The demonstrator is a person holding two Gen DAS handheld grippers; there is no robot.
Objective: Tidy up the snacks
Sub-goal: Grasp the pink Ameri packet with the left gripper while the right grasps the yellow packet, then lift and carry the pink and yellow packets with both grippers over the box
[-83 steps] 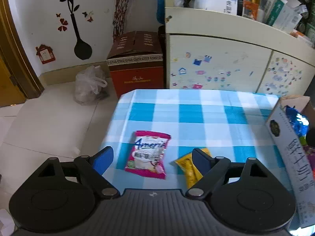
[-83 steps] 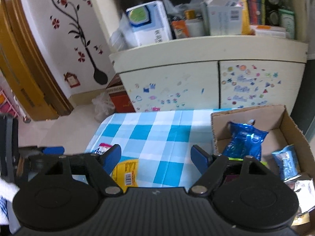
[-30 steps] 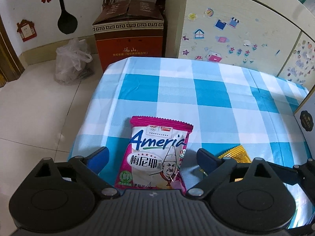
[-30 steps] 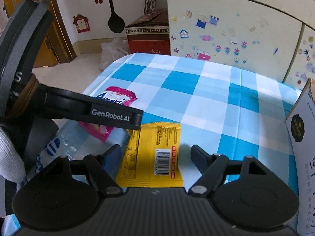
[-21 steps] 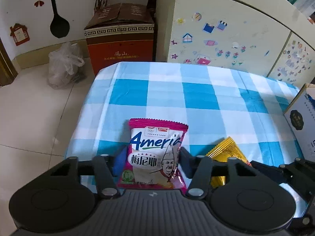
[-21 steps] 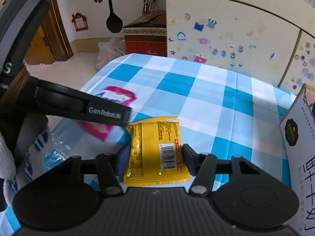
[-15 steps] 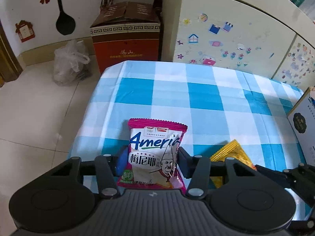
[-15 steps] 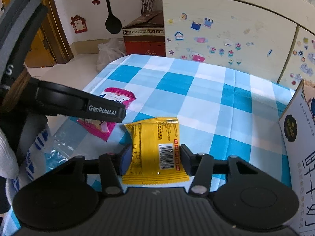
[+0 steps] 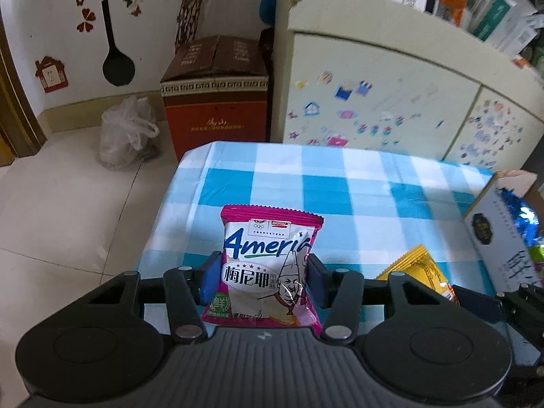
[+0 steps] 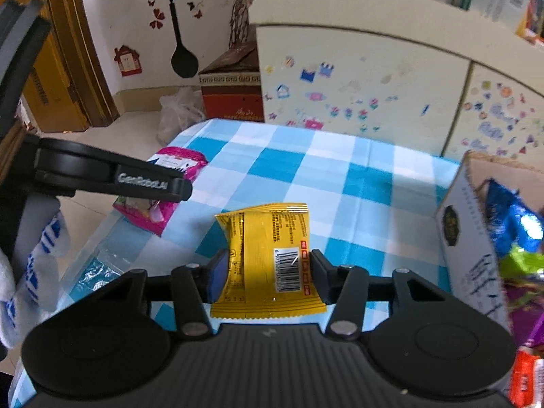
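My left gripper [image 9: 260, 273] is shut on a pink and white snack packet [image 9: 268, 261], held up off the blue checked tablecloth [image 9: 340, 190]. In the right wrist view, my right gripper [image 10: 267, 273] is shut on a yellow snack packet [image 10: 268, 255], barcode side up, also raised above the cloth. The yellow packet [image 9: 416, 268] shows at the lower right of the left wrist view. The pink packet [image 10: 163, 183] and the left gripper's black finger show at the left of the right wrist view. A cardboard box [image 10: 472, 234] with several snacks inside stands at the table's right end.
A cream cabinet [image 9: 391, 102] with stickers stands behind the table, its top crowded with boxes. A red-brown carton [image 9: 217, 95] and a plastic bag [image 9: 127, 136] sit on the tiled floor to the left. A person's white sleeve [image 10: 20, 272] shows at the left edge.
Both grippers closed on their packets, the left on the pink one and the right on the yellow one, then lifted them off the tablecloth.
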